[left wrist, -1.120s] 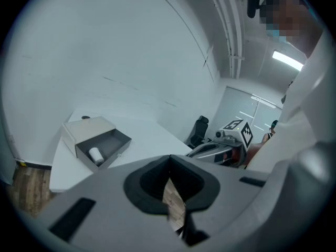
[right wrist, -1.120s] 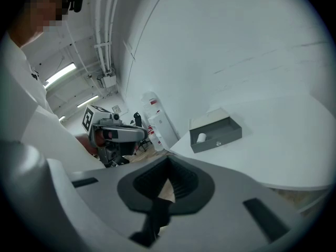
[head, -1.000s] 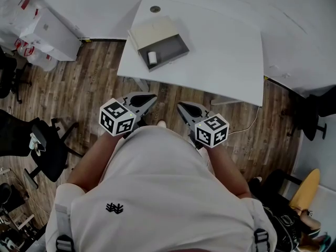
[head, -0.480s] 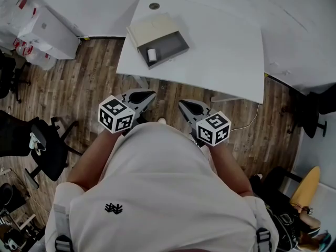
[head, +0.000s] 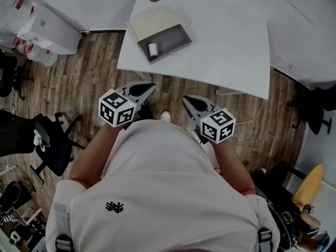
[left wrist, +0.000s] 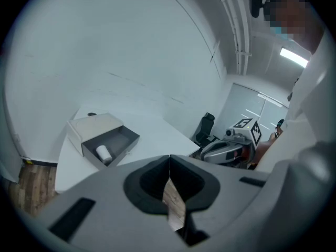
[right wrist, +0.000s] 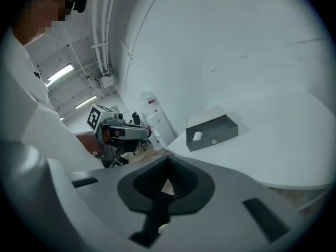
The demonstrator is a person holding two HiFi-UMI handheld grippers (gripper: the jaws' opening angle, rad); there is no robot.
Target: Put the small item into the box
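The small white cylindrical item (head: 153,49) lay inside the shallow open grey box (head: 172,38), near its left end and close to the pale beige lid (head: 148,21) that adjoined the box. The box sat on the left part of the white table (head: 226,46). Both tools were well apart from it, held low in front of the person's white shirt (head: 157,193), over the brown wood-plank floor (head: 79,88) and short of the table's near edge. The left gripper (head: 149,88) had its jaws pressed together with nothing between them, its tips aimed toward the table, with the box ahead. The right gripper (head: 187,101), just beside the left one, was likewise closed tight and empty, the box lying ahead of it and off to its left.
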